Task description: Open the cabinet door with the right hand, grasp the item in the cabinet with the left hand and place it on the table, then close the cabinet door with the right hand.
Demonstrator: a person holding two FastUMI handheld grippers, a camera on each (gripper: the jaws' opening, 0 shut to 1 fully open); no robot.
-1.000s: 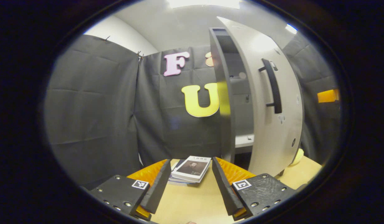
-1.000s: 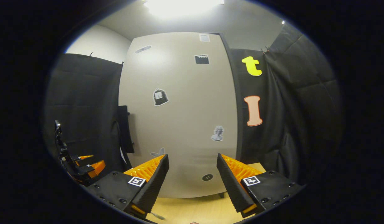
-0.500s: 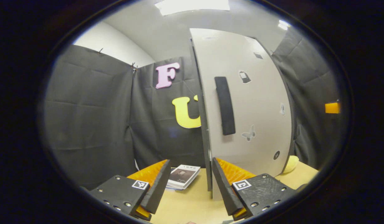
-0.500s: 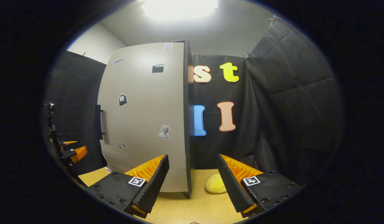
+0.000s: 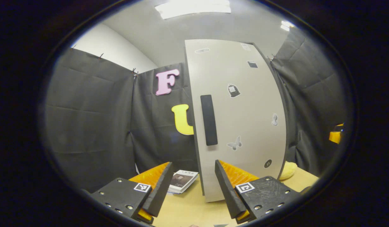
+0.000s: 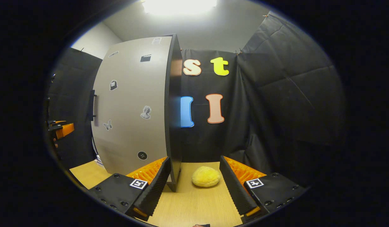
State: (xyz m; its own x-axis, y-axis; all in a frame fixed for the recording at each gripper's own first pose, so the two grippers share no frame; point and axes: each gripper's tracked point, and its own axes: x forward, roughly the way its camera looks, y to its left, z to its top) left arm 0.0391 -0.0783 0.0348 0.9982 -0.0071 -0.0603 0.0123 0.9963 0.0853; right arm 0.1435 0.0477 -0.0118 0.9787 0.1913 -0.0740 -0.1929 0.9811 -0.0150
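**Door shut, item out on the table**

Swung shut since a second ago, the pale grey cabinet door (image 5: 241, 119) with its black bar handle (image 5: 208, 119) hides the interior, so contents cannot be told. Left gripper (image 5: 191, 186) hangs wide and empty near a paperback book (image 5: 183, 180). Right gripper (image 6: 196, 186) gapes, empty, toward the soft yellow bun-shaped lump (image 6: 206, 176) resting on the wooden table (image 6: 197, 205); it looks light and squashy, best pinched gently across its middle
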